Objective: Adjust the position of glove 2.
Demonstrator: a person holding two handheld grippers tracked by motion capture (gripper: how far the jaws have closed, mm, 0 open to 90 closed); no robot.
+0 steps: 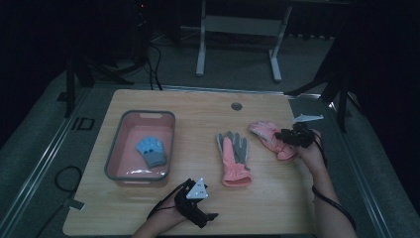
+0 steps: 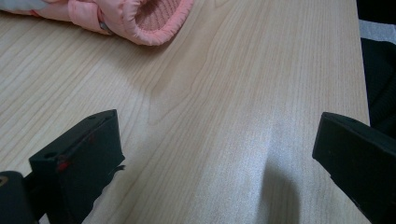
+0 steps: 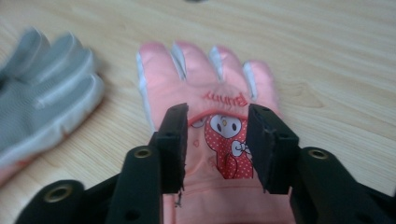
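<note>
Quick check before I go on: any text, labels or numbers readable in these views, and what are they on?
"Bunny": red stitched word on the back of the pink glove, seen upside down in the right gripper view, above a cartoon figure in a red dotted outfit.
"ID" or similar: dark marks on the grey floor left of the table, too dim to be sure.
No lettering can be made out on the bin, blue glove or grey-palmed glove.

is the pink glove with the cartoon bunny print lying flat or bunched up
Flat. The pink fabric glove with the cartoon bunny print lies spread on the wooden table, print side up, its fingers straight and side by side.
</note>
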